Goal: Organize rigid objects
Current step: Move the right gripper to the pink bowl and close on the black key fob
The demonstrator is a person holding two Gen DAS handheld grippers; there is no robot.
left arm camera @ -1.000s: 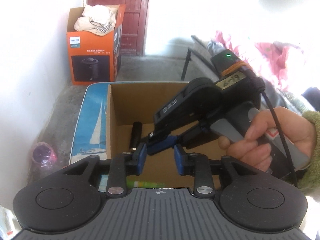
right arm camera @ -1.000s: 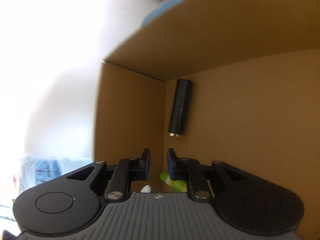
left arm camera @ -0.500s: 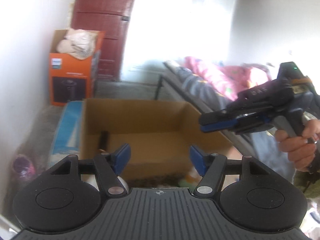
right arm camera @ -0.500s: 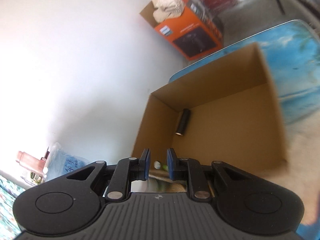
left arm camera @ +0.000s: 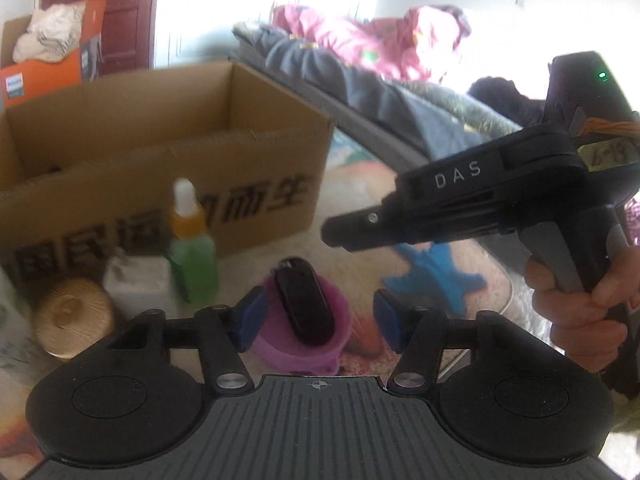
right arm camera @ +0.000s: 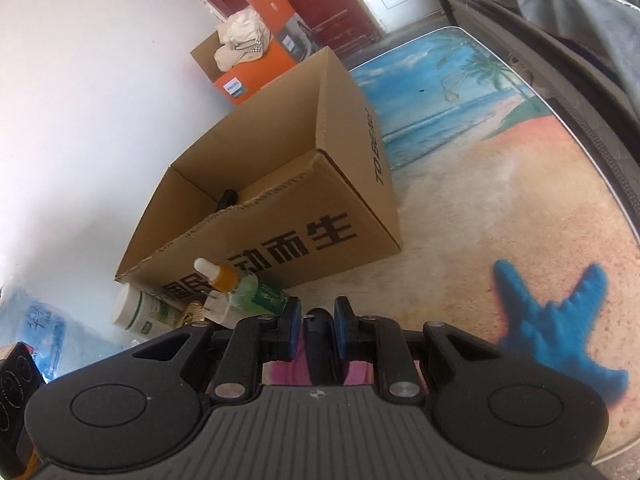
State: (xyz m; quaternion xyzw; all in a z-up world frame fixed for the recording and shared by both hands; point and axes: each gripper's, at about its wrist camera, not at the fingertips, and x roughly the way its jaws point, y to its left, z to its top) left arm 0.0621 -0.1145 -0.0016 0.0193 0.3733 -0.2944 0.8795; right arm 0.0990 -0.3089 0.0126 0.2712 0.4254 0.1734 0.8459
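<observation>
Both tools have come up out of the cardboard box (right arm camera: 280, 184) since a second ago and now hang over the things on the table (right arm camera: 500, 208).

On the right side, the right tool (right arm camera: 316, 330) has its two blue tips set narrow, one on each side of a black oval thing (right arm camera: 318, 334). I cannot tell if the tips press on it yet or just sit beside it. That black thing lies in a small pink cup (left arm camera: 302, 330). Over on the left, the left tool (left arm camera: 316, 316) is open wide and holds nothing. It floats above the same pink cup.

Just past the cup stand a green bottle (left arm camera: 192, 256) with an orange neck and white cap, a white block (left arm camera: 138, 290), and a round ball of string (left arm camera: 74, 320). From the right view, a white jar (right arm camera: 140, 314) with a green label lies beside them. All of these are still outside the box, close to its front wall.

Only a black tube (right arm camera: 228, 199) shows inside the box, near the far corner. So I think the job has just begun: one thing is put away, and the black oval thing looks like the next one to go in. The bottle, block, string and jar are left.
</observation>
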